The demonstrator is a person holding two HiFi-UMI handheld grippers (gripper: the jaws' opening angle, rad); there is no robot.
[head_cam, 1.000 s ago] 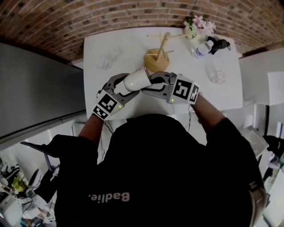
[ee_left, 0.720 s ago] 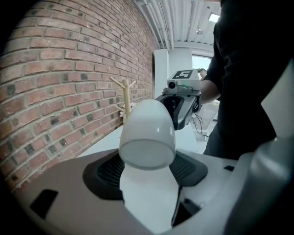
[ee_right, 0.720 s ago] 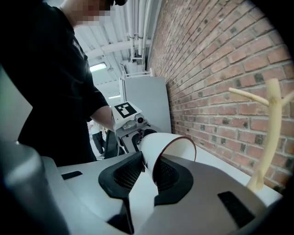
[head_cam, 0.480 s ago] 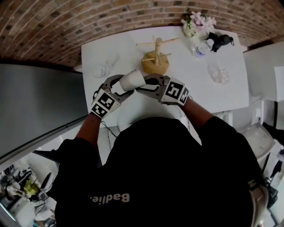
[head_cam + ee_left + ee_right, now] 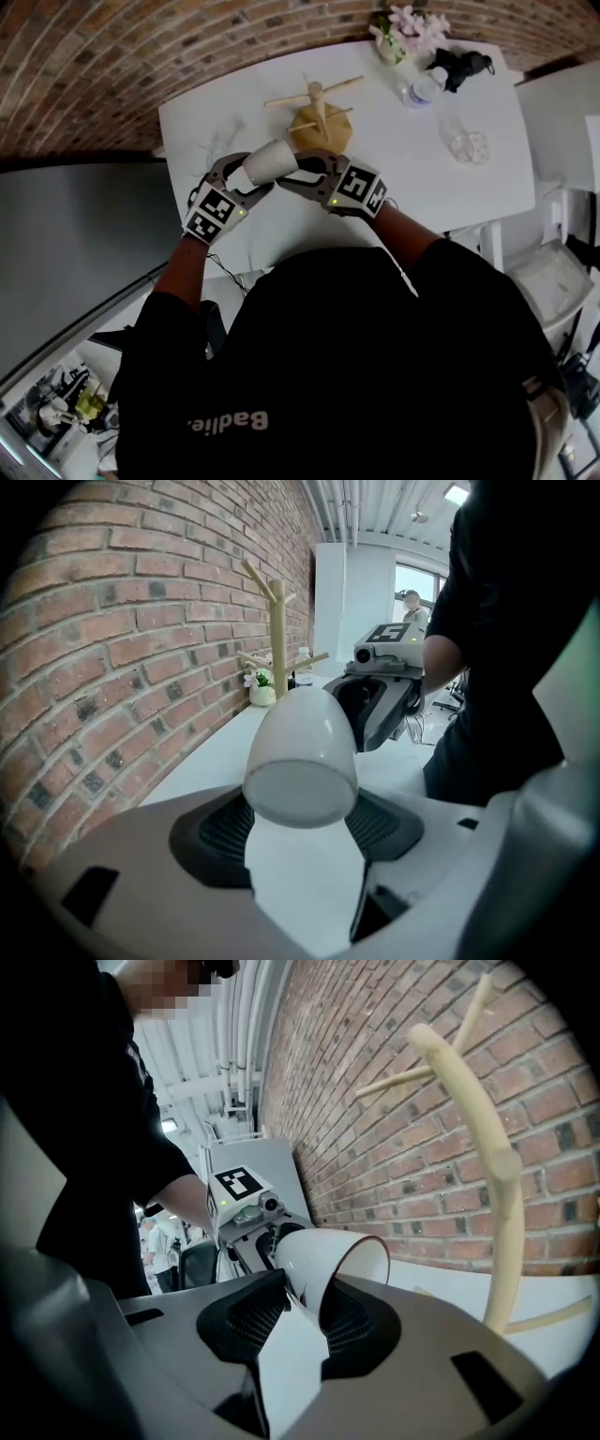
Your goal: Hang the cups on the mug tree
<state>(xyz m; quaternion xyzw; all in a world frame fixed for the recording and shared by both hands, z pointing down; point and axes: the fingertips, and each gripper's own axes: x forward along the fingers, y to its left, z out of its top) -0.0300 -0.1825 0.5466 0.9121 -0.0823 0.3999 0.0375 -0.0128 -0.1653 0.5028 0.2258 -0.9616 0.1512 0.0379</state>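
Over the near half of the white table, a white cup is held on its side between the two grippers, clear of the tabletop. The left gripper is clamped on the cup's closed base end, with one pad set against each side, as confirmed in the left gripper view. The right gripper is presented from the opposite side, at the cup's open mouth. Its jaws have just been opening. The rim wall is found between them, close beside one pad and with a visible gap to the other, so no grip is recorded there. The wooden mug tree is stood just behind the cup, apart from it, towards the brick wall. One clear glass vessel is noted left of the tree and a second glass vessel well to its right. A pot of flowers and a bottle are placed at the far right corner.
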